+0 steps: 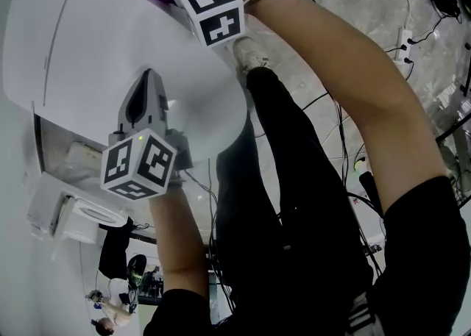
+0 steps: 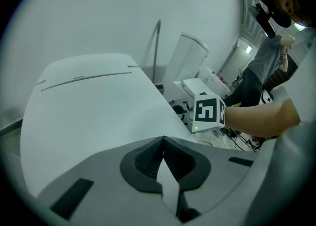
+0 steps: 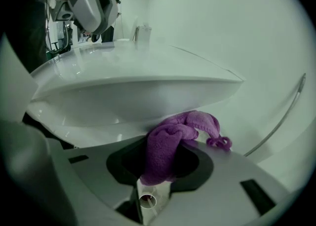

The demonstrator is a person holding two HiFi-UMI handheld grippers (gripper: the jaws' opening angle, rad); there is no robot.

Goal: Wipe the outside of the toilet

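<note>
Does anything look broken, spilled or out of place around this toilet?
Nothing really stands out. The smooth white toilet shows no crack or spill, and its lid is down. The fluffy purple cloth is bunched in the right gripper, against the toilet's side below the rim. Only the black cables sprawl loosely on the floor.

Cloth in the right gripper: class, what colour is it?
Purple. The cloth shows best in the right gripper view.
</note>
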